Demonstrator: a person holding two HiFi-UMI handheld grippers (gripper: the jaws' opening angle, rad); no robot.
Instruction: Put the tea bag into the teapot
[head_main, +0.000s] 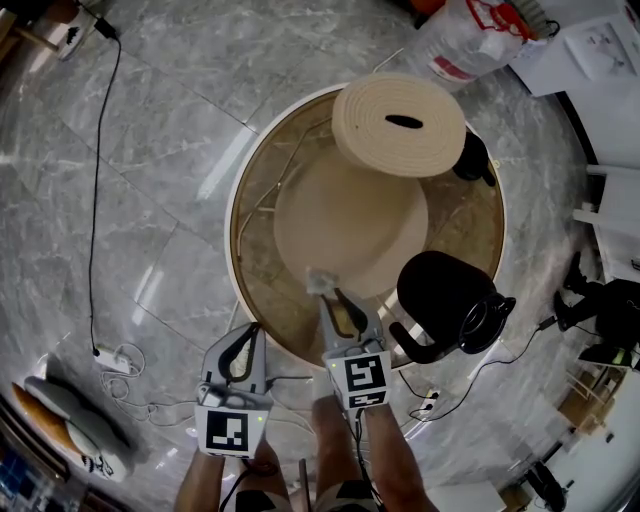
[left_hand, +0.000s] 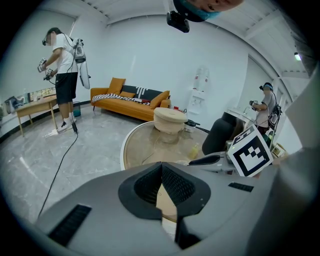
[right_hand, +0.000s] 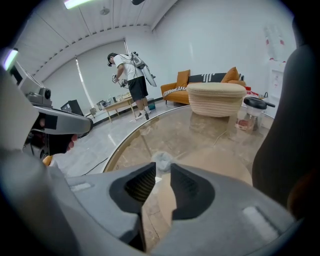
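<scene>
Filling the middle of the head view is a round glass-topped table with a white rim (head_main: 236, 230), standing on a grey marble floor (head_main: 150, 150); a wide beige disc shows through the glass. On the far side of the table sits a cream coiled-rope basket shaped like a thick drum (head_main: 400, 150), with a dark slot in its top. At the right edge of the table stands the black teapot with a curved handle (head_main: 440, 290), well apart from the basket. Two hand-held grippers reach in from the near side, each carrying a cube with black-and-white square markers. The left gripper (head_main: 256, 330) hangs just beside the near rim, its jaws together with nothing between them. The right gripper (head_main: 325, 297) points down over the table, just left of the teapot, its jaws clamped on the small pale tea bag (head_main: 321, 281), which pokes out beyond the tips (right_hand: 161, 161). Whether the bag touches the glass cannot be told. A small glass jar with a black lid (head_main: 470, 155) stands just behind the basket. An orange sofa (left_hand: 127, 102) lines the far wall in the left gripper view.
</scene>
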